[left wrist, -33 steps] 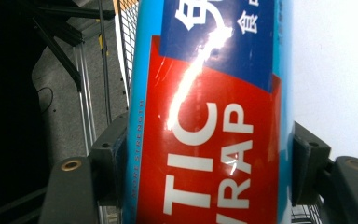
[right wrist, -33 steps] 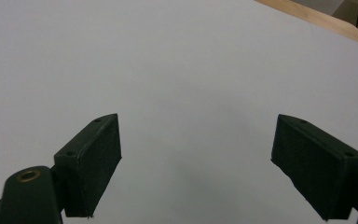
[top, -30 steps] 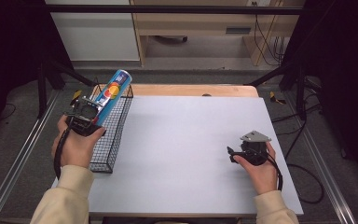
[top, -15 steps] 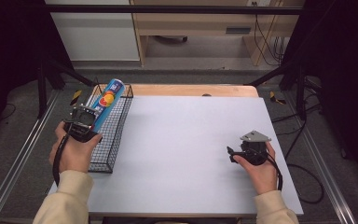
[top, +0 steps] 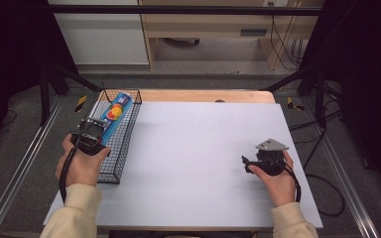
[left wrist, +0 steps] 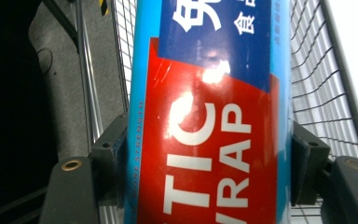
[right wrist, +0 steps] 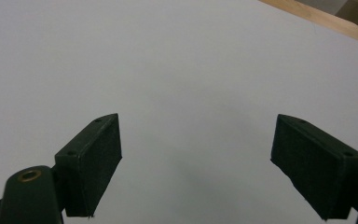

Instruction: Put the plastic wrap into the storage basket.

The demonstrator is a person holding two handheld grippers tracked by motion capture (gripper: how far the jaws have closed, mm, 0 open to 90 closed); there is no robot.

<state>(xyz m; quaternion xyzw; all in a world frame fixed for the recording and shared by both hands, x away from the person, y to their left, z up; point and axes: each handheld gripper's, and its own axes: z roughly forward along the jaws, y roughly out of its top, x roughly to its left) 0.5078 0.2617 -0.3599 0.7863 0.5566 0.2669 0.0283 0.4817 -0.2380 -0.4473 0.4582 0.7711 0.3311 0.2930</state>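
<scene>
The left gripper, jaws clamped on a blue plastic-wrap box over the black wire basket, should lower it level before releasing; the right gripper rests open and empty on the table.

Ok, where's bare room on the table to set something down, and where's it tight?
The white table top is bare between the wire basket at its left edge and the right gripper, and also toward the wooden strip at the far side. It is tight in the narrow basket, where the left gripper grips the plastic wrap box.
</scene>
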